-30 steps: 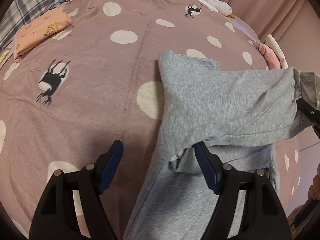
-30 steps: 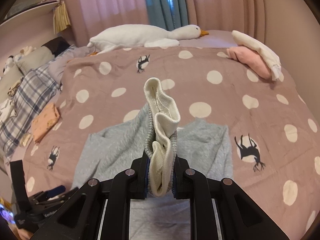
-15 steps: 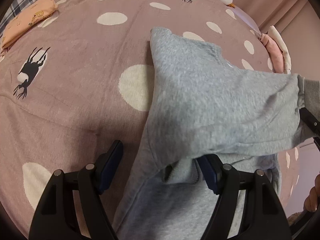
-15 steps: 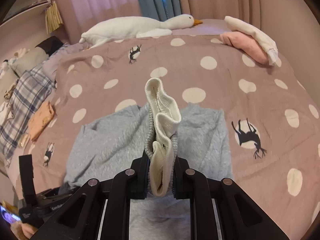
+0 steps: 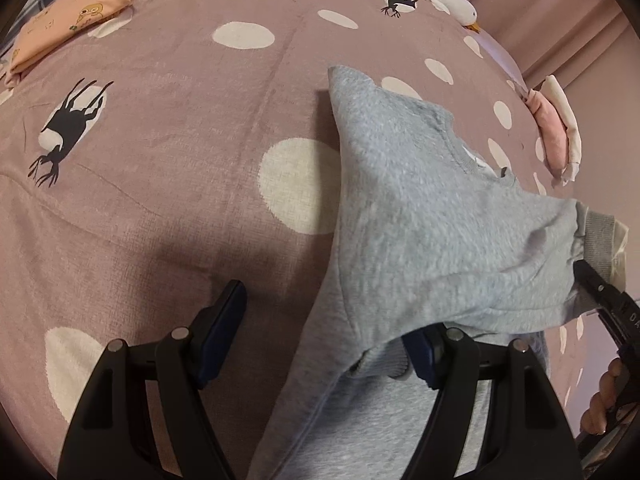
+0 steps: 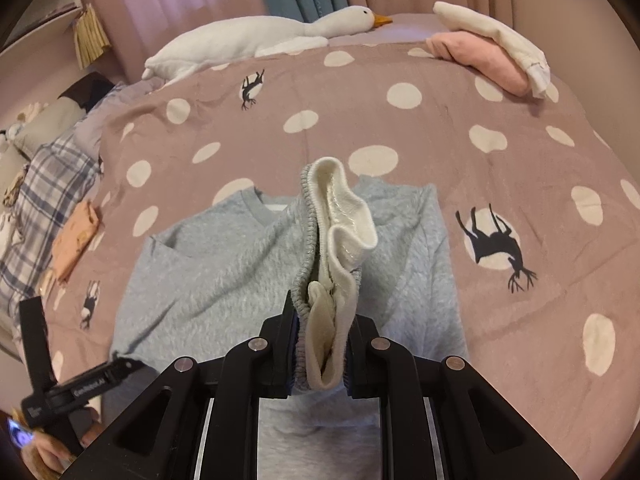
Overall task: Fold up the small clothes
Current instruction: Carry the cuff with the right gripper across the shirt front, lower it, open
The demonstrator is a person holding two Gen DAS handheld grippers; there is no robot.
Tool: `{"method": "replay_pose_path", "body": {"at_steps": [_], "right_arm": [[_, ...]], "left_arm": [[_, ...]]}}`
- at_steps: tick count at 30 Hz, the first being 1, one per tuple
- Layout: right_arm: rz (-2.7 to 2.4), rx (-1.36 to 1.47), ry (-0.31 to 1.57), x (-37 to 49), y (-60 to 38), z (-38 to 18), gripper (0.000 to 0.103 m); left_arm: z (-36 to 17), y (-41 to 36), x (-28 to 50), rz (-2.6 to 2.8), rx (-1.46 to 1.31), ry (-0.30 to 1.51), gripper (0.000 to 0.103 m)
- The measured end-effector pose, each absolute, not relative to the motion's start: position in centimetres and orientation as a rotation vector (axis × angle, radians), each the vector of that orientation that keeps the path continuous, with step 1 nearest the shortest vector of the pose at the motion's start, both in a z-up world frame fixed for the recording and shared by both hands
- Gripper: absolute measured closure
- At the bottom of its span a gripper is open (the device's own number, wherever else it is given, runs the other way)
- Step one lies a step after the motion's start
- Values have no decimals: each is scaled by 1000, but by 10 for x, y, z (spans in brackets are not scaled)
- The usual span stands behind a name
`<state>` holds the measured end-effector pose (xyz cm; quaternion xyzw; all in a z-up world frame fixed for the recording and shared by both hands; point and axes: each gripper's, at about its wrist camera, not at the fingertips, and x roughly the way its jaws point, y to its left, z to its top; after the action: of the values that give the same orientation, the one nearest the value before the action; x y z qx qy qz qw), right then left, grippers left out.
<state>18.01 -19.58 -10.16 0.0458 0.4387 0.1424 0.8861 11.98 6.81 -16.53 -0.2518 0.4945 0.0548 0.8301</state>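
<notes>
A small grey fleece sweatshirt point(image 6: 224, 276) lay spread on a mauve bedspread printed with white dots and black deer point(image 6: 500, 128), its neckline toward the head of the bed. The right gripper point(image 6: 320, 356) had its two black fingers pressed together on the ribbed grey cuff with its cream lining point(image 6: 332, 256), so the sleeve was lifted off the bed and drawn across the body of the garment; the bunched cuff stood up between the jaws. In the left wrist view the same sleeve point(image 5: 460, 248) stretched as a raised grey sheet toward the right edge of the frame, where the other tool's black tip met the cuff. The left gripper point(image 5: 324, 336) hovered low over the near side of the sweatshirt with its blue-padded fingers spread wide; one finger point(image 5: 224, 320) was over bare bedspread, while the other was partly hidden beneath the draped sleeve, and nothing was pinched between them. A folded peach printed garment point(image 5: 68, 28) rested well apart at the far left, a folded pink and white bundle point(image 6: 492, 56) sat near the far right corner, and a white plush goose point(image 6: 260, 36) lay along the head of the bed.
</notes>
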Motion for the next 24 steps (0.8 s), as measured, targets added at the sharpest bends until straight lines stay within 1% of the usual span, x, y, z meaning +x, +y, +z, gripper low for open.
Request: {"method": "replay_pose_path", "body": {"at_steps": [4,24], "right_arm": [[291,93,916,181,-196,-104,85],[256,121,985,186,-206,-132,85]], "left_arm": [[-167,67,118,123,-531,1047,27],[-168,66,118,138,-517,1049,27]]}}
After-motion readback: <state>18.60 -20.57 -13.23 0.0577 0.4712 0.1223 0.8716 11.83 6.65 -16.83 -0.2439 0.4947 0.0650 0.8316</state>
